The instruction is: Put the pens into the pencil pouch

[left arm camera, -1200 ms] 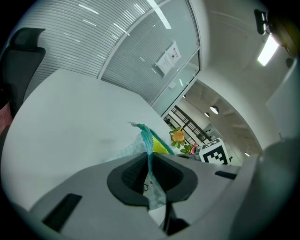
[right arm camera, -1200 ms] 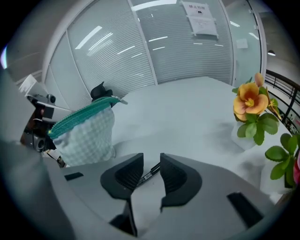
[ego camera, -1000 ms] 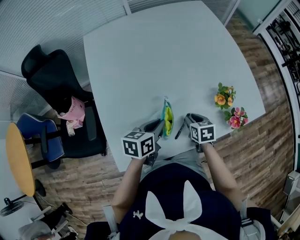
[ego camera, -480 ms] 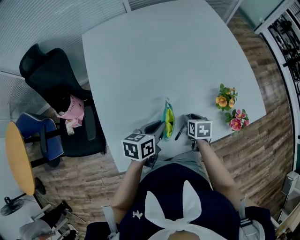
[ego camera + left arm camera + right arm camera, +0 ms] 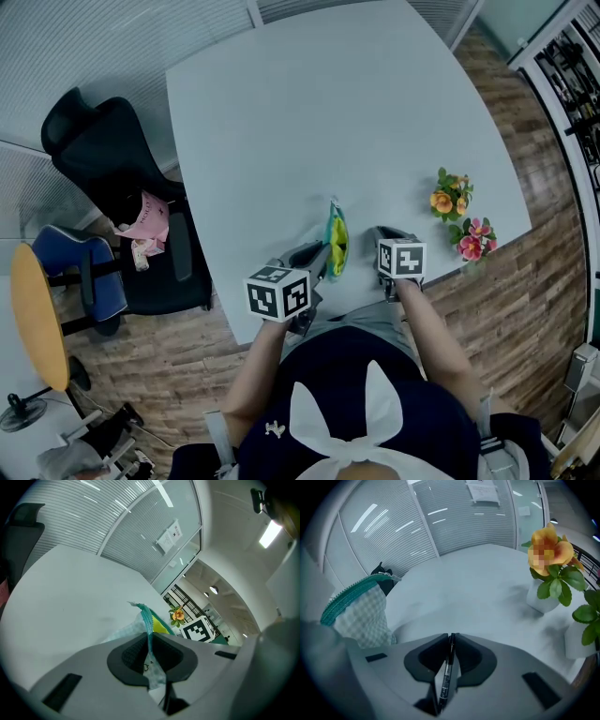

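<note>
Left gripper (image 5: 149,652) clamps teal-zipped checked fabric pouch (image 5: 146,617); at 3 o'clock, right gripper (image 5: 451,652), jaws just closing, pinches slim black pen (image 5: 446,676).

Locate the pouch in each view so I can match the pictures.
Head view: pouch just below centre.
Left gripper view: pouch bottom centre, clamped in the jaws.
Right gripper view: pouch at left edge, mid-height.
Shared landmark: orange flower, right of the pouch in every view.

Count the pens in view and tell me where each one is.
1. A black pen is clamped in the right gripper, whose jaws have just been closing on it. More may be hidden inside the pencil pouch, whose inside no view shows.
</note>
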A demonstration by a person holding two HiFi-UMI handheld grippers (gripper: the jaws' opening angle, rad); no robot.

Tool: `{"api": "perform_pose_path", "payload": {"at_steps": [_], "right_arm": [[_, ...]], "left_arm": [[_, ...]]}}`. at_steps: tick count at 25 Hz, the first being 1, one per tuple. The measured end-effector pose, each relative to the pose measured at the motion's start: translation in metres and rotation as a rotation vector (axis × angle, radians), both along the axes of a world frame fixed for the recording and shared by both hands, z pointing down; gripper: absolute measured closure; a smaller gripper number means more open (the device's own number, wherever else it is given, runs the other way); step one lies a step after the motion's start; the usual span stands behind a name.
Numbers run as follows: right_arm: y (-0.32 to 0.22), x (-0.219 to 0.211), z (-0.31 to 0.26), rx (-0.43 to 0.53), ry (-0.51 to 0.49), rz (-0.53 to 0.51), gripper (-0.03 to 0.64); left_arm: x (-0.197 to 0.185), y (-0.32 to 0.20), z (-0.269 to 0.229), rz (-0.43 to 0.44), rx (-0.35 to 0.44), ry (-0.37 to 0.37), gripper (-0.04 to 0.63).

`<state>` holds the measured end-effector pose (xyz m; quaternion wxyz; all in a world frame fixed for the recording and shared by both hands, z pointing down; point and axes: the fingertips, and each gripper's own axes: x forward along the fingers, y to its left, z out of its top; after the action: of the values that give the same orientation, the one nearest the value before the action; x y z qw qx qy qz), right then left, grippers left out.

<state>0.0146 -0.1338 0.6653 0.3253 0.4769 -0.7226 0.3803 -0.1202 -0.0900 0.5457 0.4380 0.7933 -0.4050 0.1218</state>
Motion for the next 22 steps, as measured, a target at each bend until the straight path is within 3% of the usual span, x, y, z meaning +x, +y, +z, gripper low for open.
{"api": "perform_pose_path", "payload": {"at_steps": [22], "right_arm": [[0.007,0.003,-0.061,0.139,-0.100,-0.013,0.569]], "left_arm": [[0.003,0.010,-0.012,-0.009,0.039,0.010,0.549]]}}
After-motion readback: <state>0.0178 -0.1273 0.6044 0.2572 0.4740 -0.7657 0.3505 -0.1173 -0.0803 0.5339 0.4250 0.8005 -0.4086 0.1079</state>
